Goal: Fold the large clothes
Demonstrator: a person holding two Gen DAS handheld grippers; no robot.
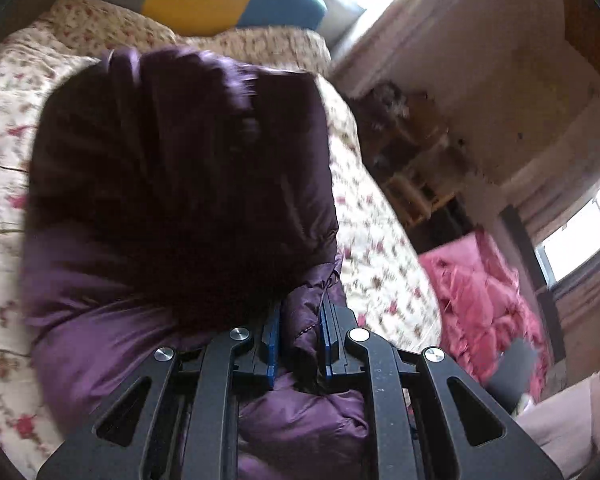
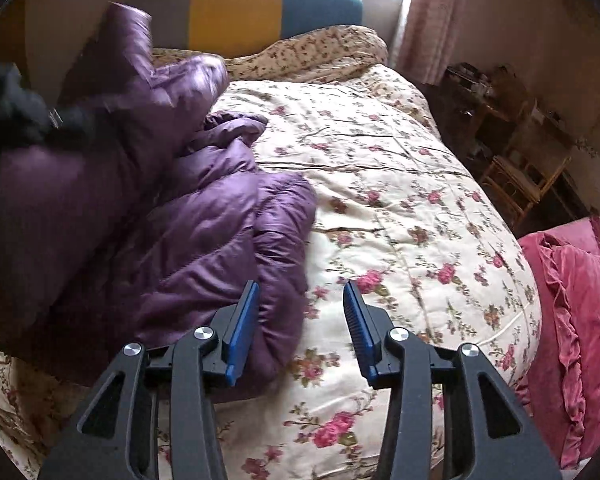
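A large purple puffer jacket (image 1: 172, 184) lies bunched on the floral bedspread (image 1: 4, 184). My left gripper (image 1: 299, 336) is shut on a fold of the jacket and holds that part lifted; the fabric fills the gap between the blue pads. In the right wrist view the jacket (image 2: 188, 216) is heaped on the left of the bed, one part raised at the far left where the left gripper (image 2: 24, 116) shows as a dark blur. My right gripper (image 2: 300, 304) is open and empty, just above the jacket's near right edge.
The floral bedspread (image 2: 400, 208) stretches to the right. A pink quilt (image 2: 572, 320) lies off the bed's right side. A yellow and blue headboard (image 2: 268, 12) stands at the back. A wooden rack (image 2: 512, 176) stands by the right wall.
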